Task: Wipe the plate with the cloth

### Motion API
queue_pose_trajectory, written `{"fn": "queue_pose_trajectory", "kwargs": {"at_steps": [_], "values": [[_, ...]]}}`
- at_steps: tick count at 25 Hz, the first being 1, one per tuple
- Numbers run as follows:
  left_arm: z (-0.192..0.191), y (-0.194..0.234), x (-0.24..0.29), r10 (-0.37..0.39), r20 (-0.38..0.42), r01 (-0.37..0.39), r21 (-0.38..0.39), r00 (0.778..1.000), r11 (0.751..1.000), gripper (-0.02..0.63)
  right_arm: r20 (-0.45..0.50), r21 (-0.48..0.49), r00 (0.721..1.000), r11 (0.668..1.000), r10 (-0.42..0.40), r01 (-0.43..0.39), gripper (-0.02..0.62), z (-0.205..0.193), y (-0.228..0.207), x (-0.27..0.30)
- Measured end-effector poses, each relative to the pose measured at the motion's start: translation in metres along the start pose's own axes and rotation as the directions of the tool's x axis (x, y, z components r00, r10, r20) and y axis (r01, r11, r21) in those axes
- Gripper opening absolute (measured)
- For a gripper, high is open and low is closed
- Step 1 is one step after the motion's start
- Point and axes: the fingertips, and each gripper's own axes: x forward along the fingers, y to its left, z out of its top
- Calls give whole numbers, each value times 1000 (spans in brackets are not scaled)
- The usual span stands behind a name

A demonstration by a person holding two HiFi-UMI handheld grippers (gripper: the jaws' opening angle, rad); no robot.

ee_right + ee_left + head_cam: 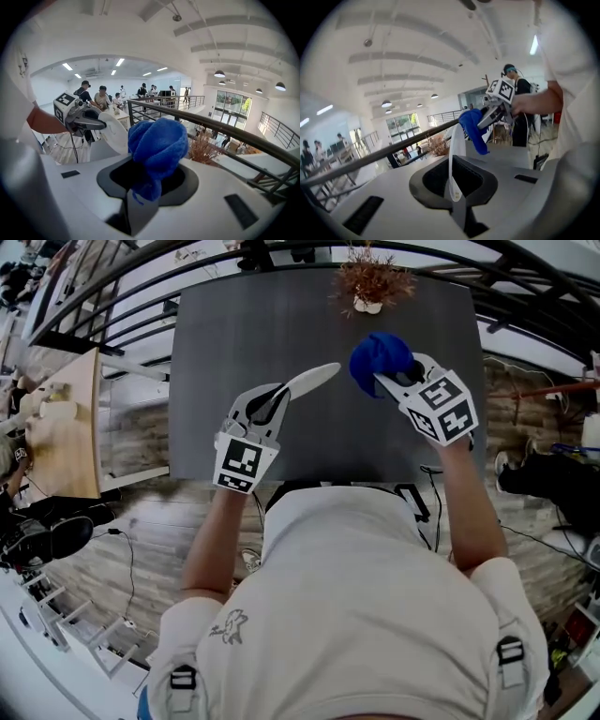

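My left gripper (281,401) is shut on the rim of a white plate (312,380), held on edge above the dark table (225,334). In the left gripper view the plate (454,159) stands edge-on between the jaws. My right gripper (386,383) is shut on a bunched blue cloth (378,360), raised just right of the plate and apart from it. The right gripper view shows the cloth (157,145) balled up in the jaws, with the plate (114,132) and the left gripper (101,125) off to the left. The left gripper view shows the cloth (473,129) hanging from the right gripper (480,125).
A pot of dried brown plant (372,282) stands at the table's far edge. A wooden bench (70,423) lies to the left on the plank floor. Railings (225,129) run behind the table. Cables (431,498) trail at the right near my legs.
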Motion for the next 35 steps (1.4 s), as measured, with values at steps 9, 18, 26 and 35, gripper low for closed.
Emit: {"fn": "queue_pose_trajectory", "kwargs": {"at_steps": [9, 18, 26, 35], "values": [[52, -11, 4, 112, 71, -132, 598, 991, 791, 23, 151, -159, 988, 987, 35, -11, 126, 96, 26, -51], [89, -30, 8, 89, 175, -190, 735, 981, 651, 23, 214, -277, 962, 955, 167, -104, 126, 154, 82, -59], [108, -37, -3, 48, 267, -254, 827, 962, 502, 23, 127, -268, 968, 947, 215, -176, 126, 124, 89, -52], [124, -59, -18, -79, 295, -226, 854, 952, 468, 23, -87, -178, 989, 975, 123, -137, 126, 64, 4, -43]]}}
